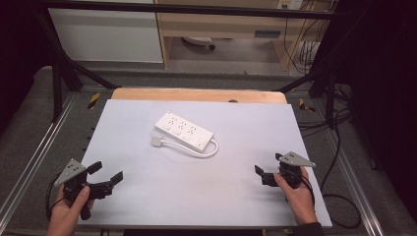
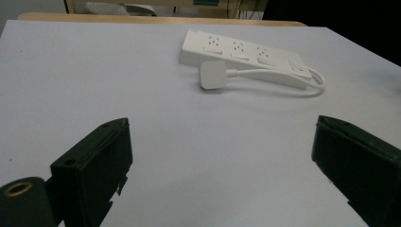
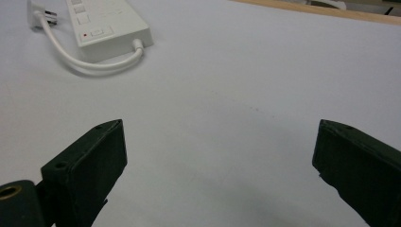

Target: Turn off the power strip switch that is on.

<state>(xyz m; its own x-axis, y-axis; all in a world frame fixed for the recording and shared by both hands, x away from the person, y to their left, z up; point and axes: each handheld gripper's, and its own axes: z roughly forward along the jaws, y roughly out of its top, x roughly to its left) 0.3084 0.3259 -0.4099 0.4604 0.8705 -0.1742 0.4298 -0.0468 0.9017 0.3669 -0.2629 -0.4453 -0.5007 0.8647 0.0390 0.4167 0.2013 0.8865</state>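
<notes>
You had one white power strip with one plug on the surface, and two hand-held grippers, left and right.

My counter: pale grey-white sheet, with a strip of bare wood showing along its far edge. Black metal frame bars stand at my far left and far right. Loose black cables trail on the floor at my right. Beyond my counter: a white cabinet and open wooden shelving.
</notes>
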